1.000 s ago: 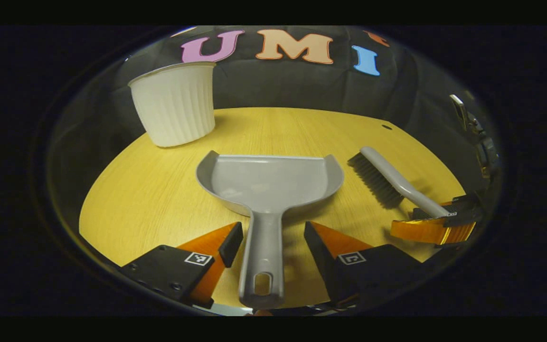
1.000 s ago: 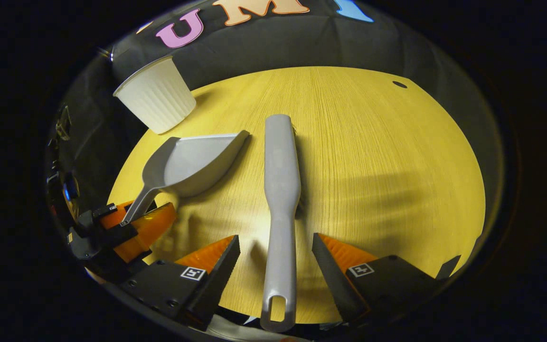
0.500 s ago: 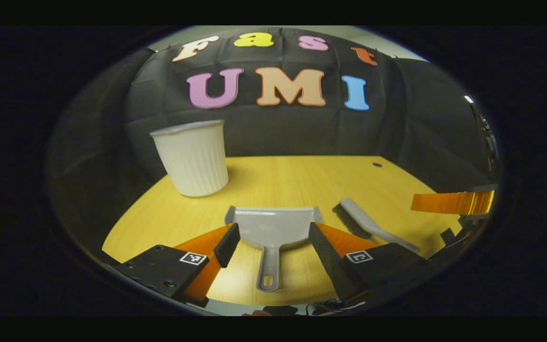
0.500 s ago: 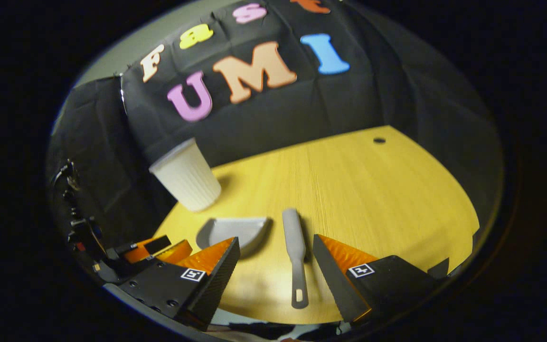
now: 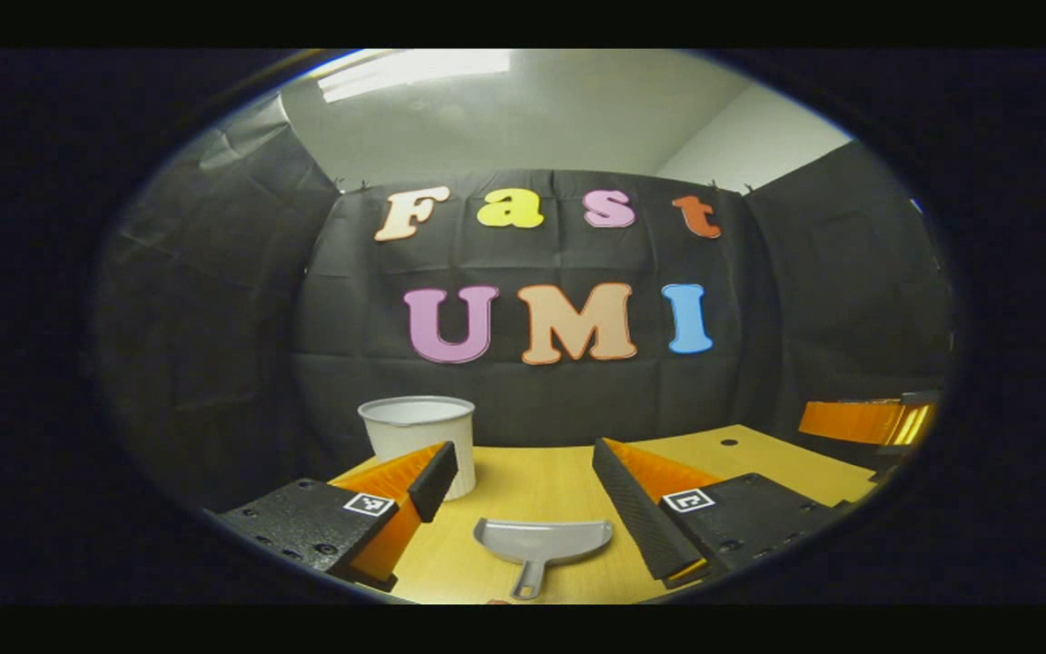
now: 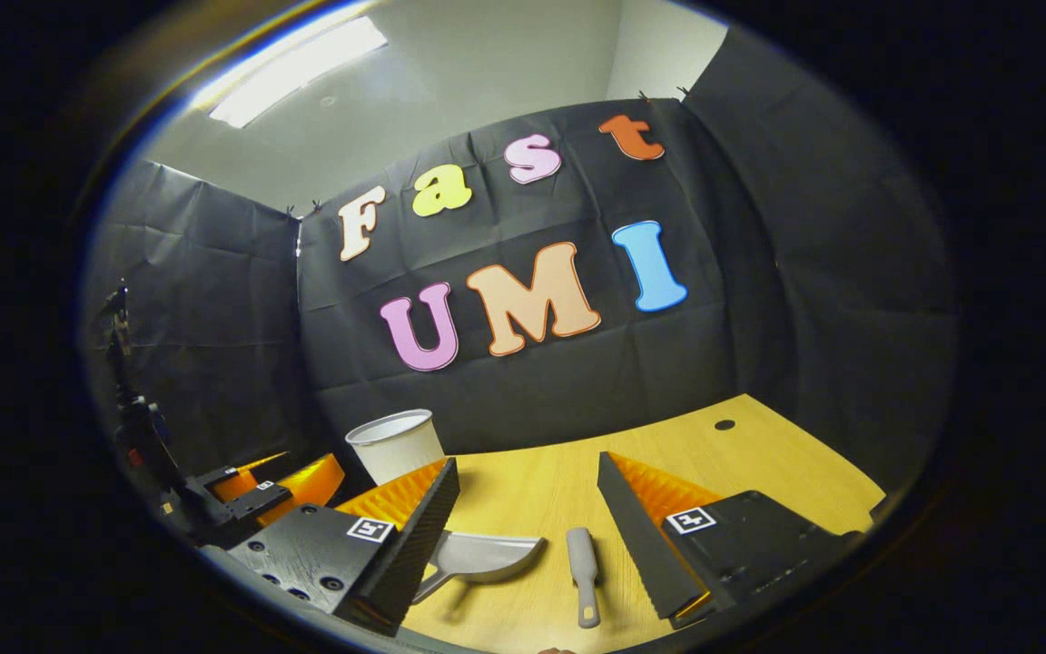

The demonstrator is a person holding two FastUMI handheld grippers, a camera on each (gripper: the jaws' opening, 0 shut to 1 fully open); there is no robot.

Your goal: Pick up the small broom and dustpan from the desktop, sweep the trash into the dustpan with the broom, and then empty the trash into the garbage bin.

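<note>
Dustpan [image 5: 543,542] on desk, between wide-open empty jaws; broom [image 6: 583,572] likewise.

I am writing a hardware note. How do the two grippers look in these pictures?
Each gripper, left gripper and right gripper, has two wedge-shaped fingers with ridged inner faces, mounted on black textured blocks with screw holes. Each block carries a small square black-and-white marker.

Grey dustpan [image 6: 487,556] and small broom [image 6: 583,574] lie flat, side by side; seemingly empty white bin [image 6: 394,443] stands behind.
</note>
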